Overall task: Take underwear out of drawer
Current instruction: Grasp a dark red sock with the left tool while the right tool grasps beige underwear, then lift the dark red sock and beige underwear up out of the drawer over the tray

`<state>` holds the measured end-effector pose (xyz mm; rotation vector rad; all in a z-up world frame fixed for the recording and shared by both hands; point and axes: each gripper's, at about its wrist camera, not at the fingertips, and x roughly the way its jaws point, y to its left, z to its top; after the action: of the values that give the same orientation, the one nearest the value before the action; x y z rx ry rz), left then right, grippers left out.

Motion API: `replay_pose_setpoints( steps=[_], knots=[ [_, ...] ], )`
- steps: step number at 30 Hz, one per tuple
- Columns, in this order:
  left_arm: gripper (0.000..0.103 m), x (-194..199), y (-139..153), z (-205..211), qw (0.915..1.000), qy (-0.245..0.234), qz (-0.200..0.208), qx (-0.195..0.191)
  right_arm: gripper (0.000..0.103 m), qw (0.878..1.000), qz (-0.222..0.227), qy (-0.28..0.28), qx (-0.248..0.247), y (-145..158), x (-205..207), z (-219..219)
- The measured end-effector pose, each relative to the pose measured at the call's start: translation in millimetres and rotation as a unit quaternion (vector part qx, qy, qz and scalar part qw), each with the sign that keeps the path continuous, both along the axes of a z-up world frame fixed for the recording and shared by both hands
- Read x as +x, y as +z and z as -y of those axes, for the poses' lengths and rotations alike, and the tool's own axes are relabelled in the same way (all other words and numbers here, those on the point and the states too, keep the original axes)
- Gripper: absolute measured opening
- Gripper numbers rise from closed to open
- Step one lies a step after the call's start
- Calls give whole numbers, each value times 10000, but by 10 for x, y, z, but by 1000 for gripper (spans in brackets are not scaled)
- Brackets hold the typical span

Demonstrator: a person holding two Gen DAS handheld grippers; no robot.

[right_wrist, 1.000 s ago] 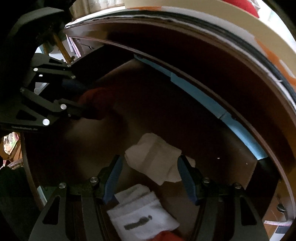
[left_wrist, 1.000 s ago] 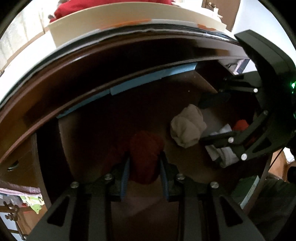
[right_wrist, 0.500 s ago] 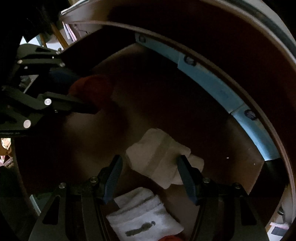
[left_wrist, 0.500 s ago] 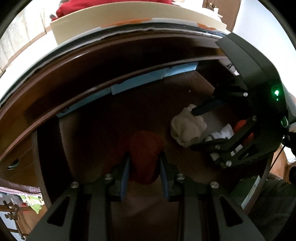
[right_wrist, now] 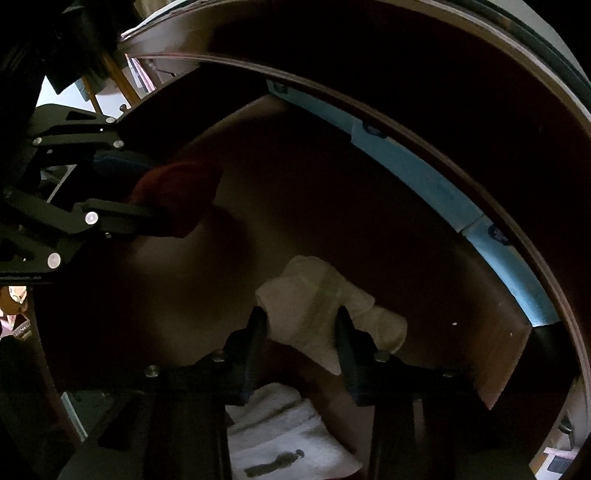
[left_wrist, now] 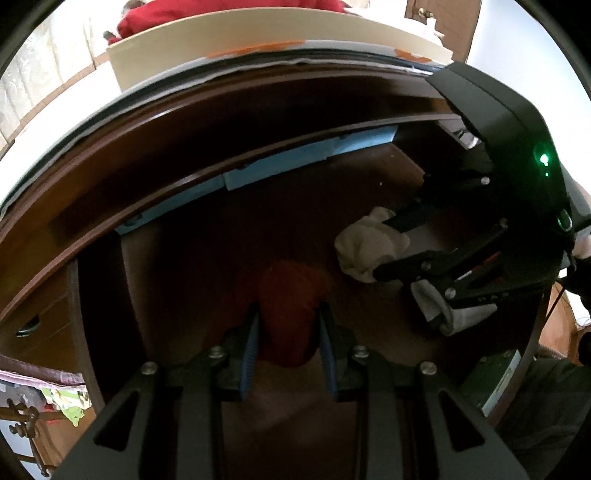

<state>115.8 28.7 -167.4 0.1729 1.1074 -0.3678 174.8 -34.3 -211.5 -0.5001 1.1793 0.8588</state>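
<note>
Both grippers are inside an open dark wooden drawer (left_wrist: 369,177). My left gripper (left_wrist: 288,321) is shut on a rolled red underwear (left_wrist: 291,295), which also shows in the right wrist view (right_wrist: 177,192). My right gripper (right_wrist: 301,325) has closed around a cream folded underwear (right_wrist: 317,295), which lies on the drawer floor; in the left wrist view the cream underwear (left_wrist: 365,247) sits between the right gripper's fingers (left_wrist: 406,266).
A white folded cloth with a dark mark (right_wrist: 288,443) lies under the right gripper near the drawer front. Blue tape (right_wrist: 424,173) lines the drawer's back wall. The dresser top (left_wrist: 258,33) overhangs above.
My right gripper has moved forward and closed its fingers onto the cream underwear. My left gripper has kept its hold on the red underwear and barely moved.
</note>
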Motion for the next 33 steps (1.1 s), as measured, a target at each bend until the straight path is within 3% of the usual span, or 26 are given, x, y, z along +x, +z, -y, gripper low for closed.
replay_pose_setpoints(
  steps=[17, 33],
  knots=[
    [28, -90, 135, -64, 9987, 234, 457, 58, 36, 9957, 511, -68, 768, 366, -195, 298],
    [28, -205, 262, -163, 9947, 396, 942, 107, 36, 9902, 861, -158, 1085, 568, -313, 344]
  ],
)
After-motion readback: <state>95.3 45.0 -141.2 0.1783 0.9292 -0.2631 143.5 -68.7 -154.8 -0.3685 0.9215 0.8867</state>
